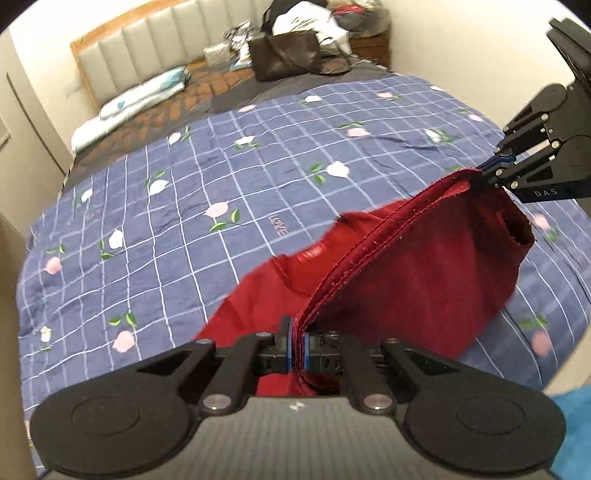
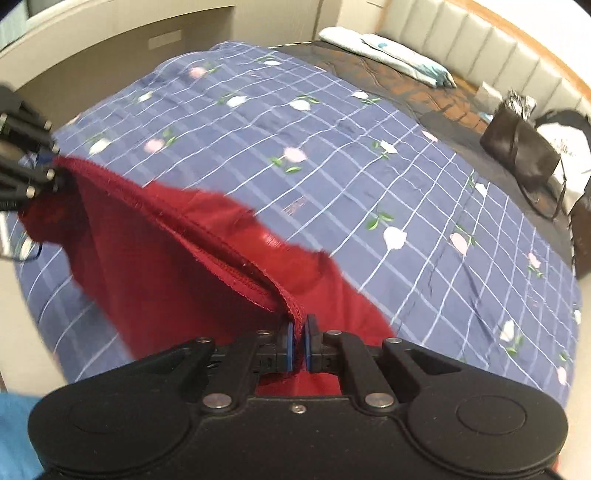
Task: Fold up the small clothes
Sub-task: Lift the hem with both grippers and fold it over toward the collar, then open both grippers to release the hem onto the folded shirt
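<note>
A small dark red garment [image 1: 413, 266] hangs stretched between both grippers above the bed. My left gripper [image 1: 297, 350] is shut on one end of its stitched hem. My right gripper [image 1: 493, 168] shows at the right of the left wrist view, shut on the other end of the hem. In the right wrist view the red garment [image 2: 155, 258] runs from my right gripper [image 2: 299, 341] up to the left gripper [image 2: 55, 173] at the left edge. The lower part of the cloth droops onto the blue checked quilt [image 1: 184, 206]; the quilt [image 2: 332, 147] lies beneath it.
The quilt with a flower print covers most of the bed. Near the padded headboard [image 1: 147, 48] lie a pillow [image 1: 144, 96], a dark brown handbag [image 1: 284, 55] and a heap of bags and clothes [image 1: 325, 18]. A wooden nightstand [image 1: 369, 44] stands beside the bed.
</note>
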A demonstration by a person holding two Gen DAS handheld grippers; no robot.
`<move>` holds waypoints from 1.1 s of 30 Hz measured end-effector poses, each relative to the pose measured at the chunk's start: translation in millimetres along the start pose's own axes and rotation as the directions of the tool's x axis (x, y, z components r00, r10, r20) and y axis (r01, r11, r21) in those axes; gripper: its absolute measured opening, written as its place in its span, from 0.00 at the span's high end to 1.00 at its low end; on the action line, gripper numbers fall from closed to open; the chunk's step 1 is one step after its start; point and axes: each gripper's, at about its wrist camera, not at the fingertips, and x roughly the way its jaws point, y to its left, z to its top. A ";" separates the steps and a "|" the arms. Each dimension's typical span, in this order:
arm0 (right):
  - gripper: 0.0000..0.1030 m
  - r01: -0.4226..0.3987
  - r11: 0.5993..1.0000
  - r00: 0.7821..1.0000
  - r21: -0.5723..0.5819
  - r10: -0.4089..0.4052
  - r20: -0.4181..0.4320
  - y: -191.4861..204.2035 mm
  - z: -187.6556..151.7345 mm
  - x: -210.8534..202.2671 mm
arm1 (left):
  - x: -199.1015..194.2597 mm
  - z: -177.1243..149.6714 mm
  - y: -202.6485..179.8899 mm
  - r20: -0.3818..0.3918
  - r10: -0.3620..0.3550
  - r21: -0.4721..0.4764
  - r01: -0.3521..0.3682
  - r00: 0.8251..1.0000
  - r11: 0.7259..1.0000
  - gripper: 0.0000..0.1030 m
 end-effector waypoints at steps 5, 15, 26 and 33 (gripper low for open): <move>0.94 -0.049 0.992 0.996 0.116 0.057 -0.069 -47.5 31.7 63.6 | 63.6 32.0 32.2 -0.074 -0.038 -0.084 0.032 0.997 0.996 0.95; 0.91 -0.100 0.974 0.976 0.203 0.135 -0.171 -78.7 48.6 145.1 | 151.9 43.0 62.0 -0.225 -0.071 -0.260 0.011 0.972 0.966 0.91; 0.54 -0.092 0.946 0.983 0.310 0.135 -0.122 -107.4 16.9 148.8 | 157.3 26.6 91.3 -0.207 0.007 -0.447 -0.101 0.978 0.889 0.27; 0.34 -0.122 0.925 0.979 0.360 0.172 -0.110 -84.8 -26.1 134.2 | 147.2 -17.9 93.4 -0.252 0.018 -0.520 -0.151 0.968 0.841 0.19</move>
